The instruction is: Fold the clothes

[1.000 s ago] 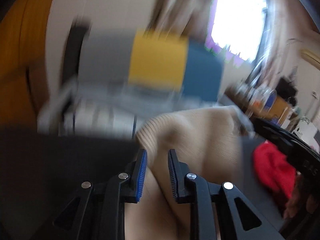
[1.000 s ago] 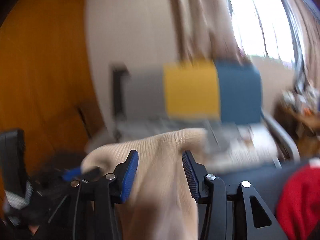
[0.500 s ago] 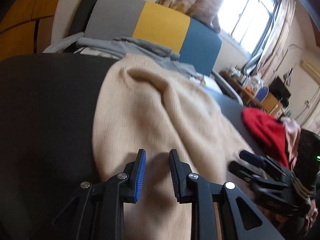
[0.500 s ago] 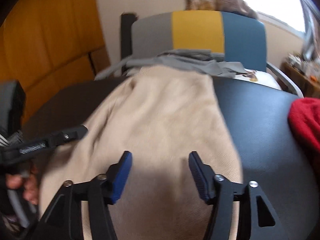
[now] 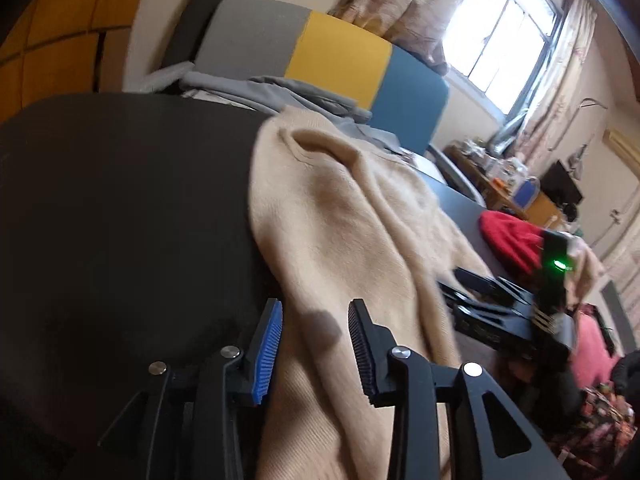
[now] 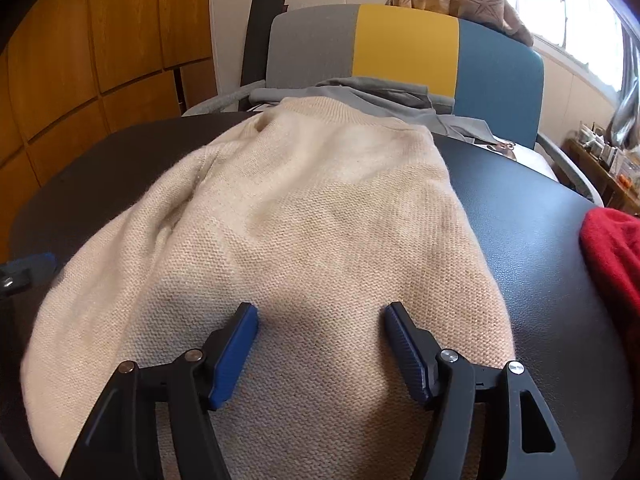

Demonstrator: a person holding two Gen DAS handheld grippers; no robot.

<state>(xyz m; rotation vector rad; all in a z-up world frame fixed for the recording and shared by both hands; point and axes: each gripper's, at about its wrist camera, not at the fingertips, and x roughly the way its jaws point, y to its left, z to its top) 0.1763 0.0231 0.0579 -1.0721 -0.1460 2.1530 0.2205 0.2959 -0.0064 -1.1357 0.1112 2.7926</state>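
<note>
Wood-panelled wall on the left and a bright window on the right frame a dark desk (image 6: 520,216), behind which stands a chair (image 6: 404,44) with a grey, yellow and blue back and some grey clothes (image 6: 384,92) heaped on its seat.

Spread over the desk from its far edge towards the cameras lies a cream knitted sweater (image 6: 312,216), the piece to be folded. On its left side the knit is bunched into loose ridges, probably a sleeve lying under or against the body; the middle and right side lie fairly flat. It looks soft, thick and limp, light enough to lift by an edge, and likely to sag and stretch when carried. The knit should grip the ribbed pads well, so slipping is less of a worry than dragging extra layers along.

The left hand-held gripper (image 5: 316,348) hovers low over the sweater's left edge with its jaws narrowly parted, knit lying beneath the gap but not pinched. The right hand-held gripper (image 6: 320,344) sits over the near middle of the sweater with jaws spread wide, holding nothing.

A sensible hold, I judge, is the near hem or a side seam, one gripper at each corner, so the fabric lifts evenly.

Further right on the desk, apart from the sweater, lies a red garment (image 6: 612,252).
</note>
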